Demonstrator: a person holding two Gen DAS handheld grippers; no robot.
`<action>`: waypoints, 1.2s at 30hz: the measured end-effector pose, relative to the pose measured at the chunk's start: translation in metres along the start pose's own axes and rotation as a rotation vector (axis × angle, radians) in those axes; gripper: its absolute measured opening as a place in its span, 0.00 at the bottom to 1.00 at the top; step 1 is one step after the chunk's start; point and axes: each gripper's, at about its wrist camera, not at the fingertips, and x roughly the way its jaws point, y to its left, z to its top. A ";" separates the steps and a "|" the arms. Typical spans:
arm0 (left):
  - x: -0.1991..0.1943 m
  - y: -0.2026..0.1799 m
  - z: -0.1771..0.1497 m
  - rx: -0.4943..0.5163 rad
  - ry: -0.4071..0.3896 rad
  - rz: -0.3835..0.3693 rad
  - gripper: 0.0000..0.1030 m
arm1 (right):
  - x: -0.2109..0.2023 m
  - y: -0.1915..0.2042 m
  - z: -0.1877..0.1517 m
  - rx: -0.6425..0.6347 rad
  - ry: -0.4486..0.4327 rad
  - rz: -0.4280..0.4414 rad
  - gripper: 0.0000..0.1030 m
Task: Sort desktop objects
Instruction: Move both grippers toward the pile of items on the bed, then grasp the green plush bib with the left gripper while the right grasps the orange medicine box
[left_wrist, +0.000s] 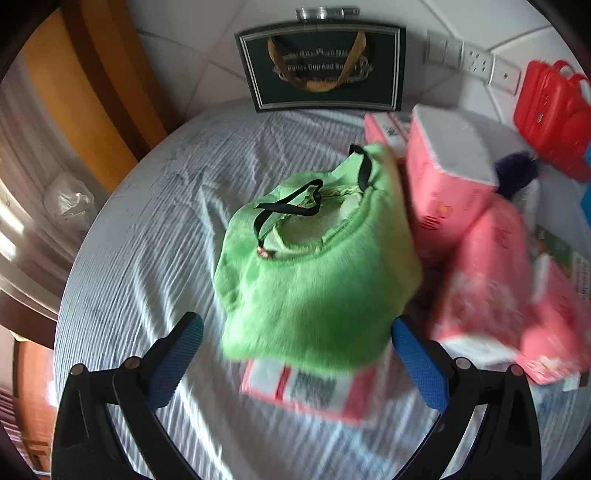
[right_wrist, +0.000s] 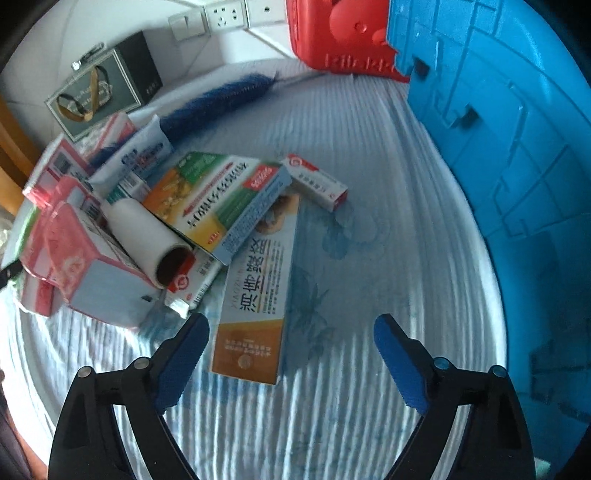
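Two grippers show, one in each wrist view, both pointing steeply down at a table covered with a pale striped cloth (right_wrist: 332, 424). The left gripper (left_wrist: 297, 354) has its two blue-padded fingers (left_wrist: 177, 358) spread wide, with nothing pressed between them; the near edge of one fuzzy green bag (left_wrist: 314, 288) with two black handles sits in the gap, apart from both pads. The bag lies on one flat pink packet (left_wrist: 314, 391), and to its right stand at least three pink tissue packs (left_wrist: 443, 184), blurred, so the exact count is uncertain. Behind them, against the tiled wall, leans one dark gift box (left_wrist: 325, 66) with gold lettering. The right gripper (right_wrist: 291, 358) also has its fingers (right_wrist: 399, 365) well apart, gripping nothing; the orange end of one long toothpaste box (right_wrist: 255, 302) lies between them on the cloth, nearer the left pad and not touching either. In that view the clutter counts as one colourful medicine box (right_wrist: 218, 199) lying across the toothpaste box, one small red-and-white box (right_wrist: 317, 181) just beyond it, one white lint roll (right_wrist: 147, 240) resting on the pile, and one dark blue duster (right_wrist: 221, 99) stretching toward the wall. One blue plastic bin (right_wrist: 498, 147) fills the right side, and one red case (right_wrist: 340, 37) stands beside it at the wall.
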 end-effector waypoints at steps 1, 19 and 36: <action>0.006 -0.001 0.004 0.004 0.005 0.000 1.00 | 0.004 0.001 0.000 -0.002 0.009 -0.004 0.89; 0.073 0.012 0.054 -0.113 0.144 -0.262 0.65 | 0.044 0.011 0.011 -0.051 0.124 0.066 0.90; 0.023 0.104 0.012 -0.196 0.038 0.021 0.19 | 0.049 0.011 0.013 -0.260 0.162 0.165 0.47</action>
